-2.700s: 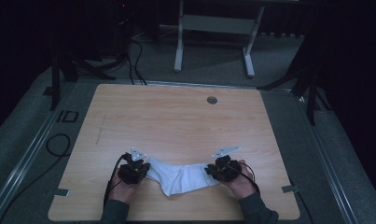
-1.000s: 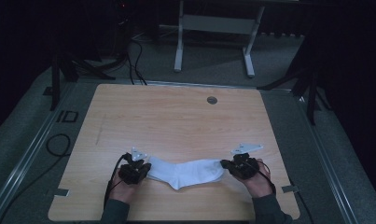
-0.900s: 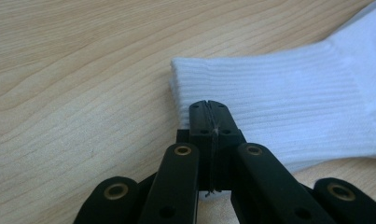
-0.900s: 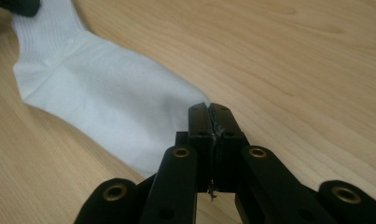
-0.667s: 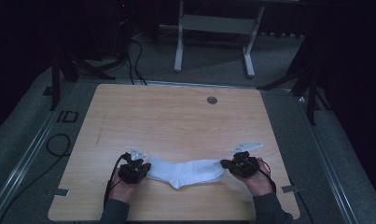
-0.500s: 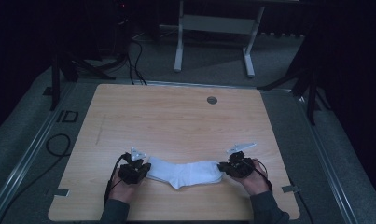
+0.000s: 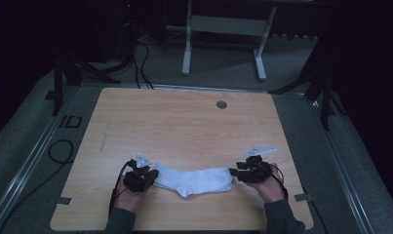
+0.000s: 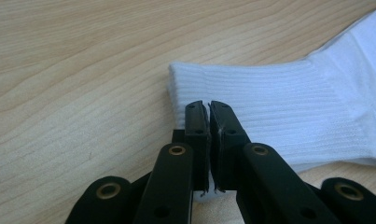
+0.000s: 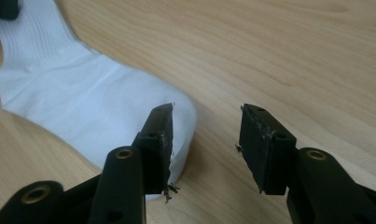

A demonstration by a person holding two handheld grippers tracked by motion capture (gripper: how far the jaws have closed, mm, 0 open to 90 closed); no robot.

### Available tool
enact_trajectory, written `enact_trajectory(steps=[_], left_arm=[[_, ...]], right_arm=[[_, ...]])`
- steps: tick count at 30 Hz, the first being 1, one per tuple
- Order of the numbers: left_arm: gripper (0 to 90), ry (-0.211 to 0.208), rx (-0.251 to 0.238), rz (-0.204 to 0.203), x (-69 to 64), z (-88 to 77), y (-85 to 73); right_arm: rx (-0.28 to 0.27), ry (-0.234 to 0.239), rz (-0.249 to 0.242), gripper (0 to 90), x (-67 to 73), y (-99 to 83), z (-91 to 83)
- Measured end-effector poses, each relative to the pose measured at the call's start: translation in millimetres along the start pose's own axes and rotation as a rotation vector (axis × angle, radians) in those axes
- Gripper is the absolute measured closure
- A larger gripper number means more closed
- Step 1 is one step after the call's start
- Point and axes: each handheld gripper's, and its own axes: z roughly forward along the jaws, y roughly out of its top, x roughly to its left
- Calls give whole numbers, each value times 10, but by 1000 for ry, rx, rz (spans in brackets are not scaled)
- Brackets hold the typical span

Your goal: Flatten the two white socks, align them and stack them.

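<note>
You had a white sock (image 7: 194,179) laid flat and stretched sideways on the wooden tabletop (image 7: 184,126), close to its near edge and between your two hands. Your left claw (image 7: 151,176) sat at the sock's ribbed cuff end; in the left gripper view (image 8: 209,112) its jaws were pressed almost together, a thin slit showing between the tips, with the cuff (image 8: 269,102) pinched between them lower down. Your right claw (image 7: 234,174) sat at the toe end. In the right gripper view (image 9: 206,123) its jaws stood spread, having just been opening, and bare wood showed between them. The toe (image 9: 183,116) lay just beside the left-hand jaw of that view, passing partly under it, and was not gripped. A small round grommet (image 7: 222,104) sat near the far edge of the tabletop, well apart from the sock.
</note>
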Motion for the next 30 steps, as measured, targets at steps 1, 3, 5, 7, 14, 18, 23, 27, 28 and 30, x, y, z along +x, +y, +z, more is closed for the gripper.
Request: enact_trajectory(steps=[1, 3, 5, 7, 14, 18, 23, 27, 28, 30], left_arm=[[861, 0, 0, 0, 0, 0, 0], [856, 0, -19, 14, -8, -26, 7], [852, 1, -36, 19, -8, -43, 10], [844, -3, -56, 22, -2, -66, 12], [836, -6, -105, 25, 19, -122, 20], [835, 0, -107, 23, 41, -133, 21], [835, 12, -127, 4, 101, -164, 23], [835, 30, -132, -10, 164, -182, 25], [835, 38, -133, -16, 183, -181, 24], [835, 49, -132, -23, 206, -179, 22]], right_arm=[[-5, -1, 1, 538, -3, 2, -8], [-14, -3, 7, 526, -15, 6, -25], [-19, -7, 6, 522, -23, 3, -28], [-23, -7, 12, 522, -25, -1, -31], [-37, -7, 26, 518, -59, -7, -39], [-40, -7, 27, 518, -69, -20, -40], [-42, -10, 38, 518, -98, -40, -57], [-48, -14, 44, 518, -125, -58, -79], [-50, -18, 46, 519, -136, -63, -86], [-54, -18, 50, 518, -150, -66, -94]])
